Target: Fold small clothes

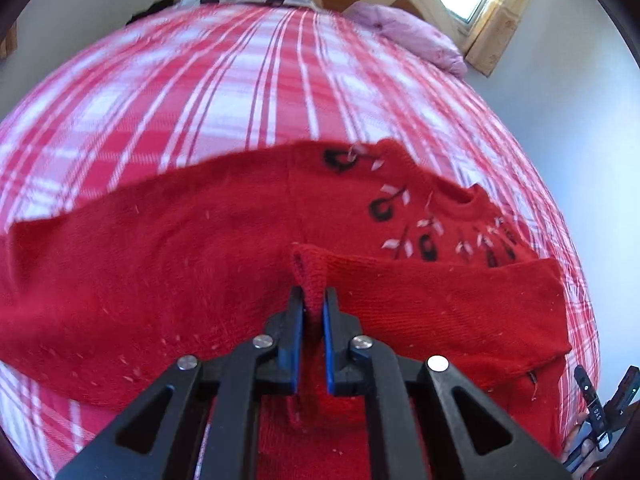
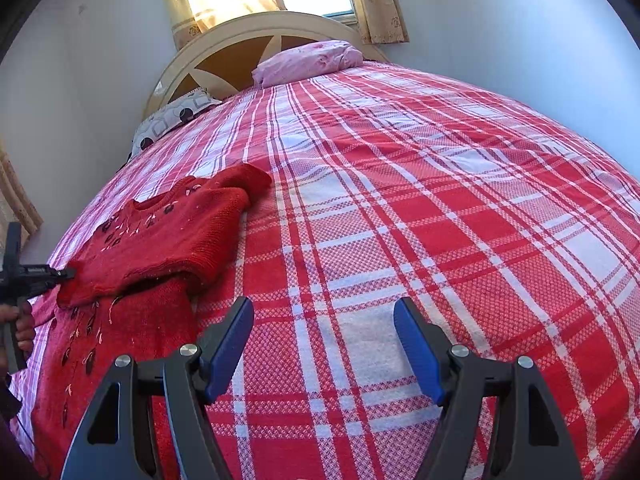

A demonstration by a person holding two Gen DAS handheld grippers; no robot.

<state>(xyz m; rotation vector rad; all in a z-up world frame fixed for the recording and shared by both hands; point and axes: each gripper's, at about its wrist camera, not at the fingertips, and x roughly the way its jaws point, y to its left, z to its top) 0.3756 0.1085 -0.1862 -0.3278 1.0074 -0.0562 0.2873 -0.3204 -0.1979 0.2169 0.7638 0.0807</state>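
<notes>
While the blue pads (image 1: 297, 344) of the left gripper (image 1: 313, 300) are pressed nearly together on a sleeve cuff (image 1: 308, 268), that knitted cuff stands pinched between them at the lower middle of the left wrist view. From the cuff the sleeve runs toward the right of the frame, laid across the body of the red sweater (image 1: 160, 264), whose embroidered yoke and neckline sit at the centre right. The sweater lies on the red-and-white plaid bedspread (image 1: 240, 80). In the right wrist view the right gripper (image 2: 324, 312) has its fingers (image 2: 228, 352) spread wide with nothing between them, above bare plaid at the lower middle, well apart from the sweater at the left of that frame. There the upper part of the garment appears doubled over the lower part, with the other sleeve lying toward the upper left. I judge the fold as under way: one sleeve is being brought across, while the second sleeve and the final tidy fold seem left to do.
</notes>
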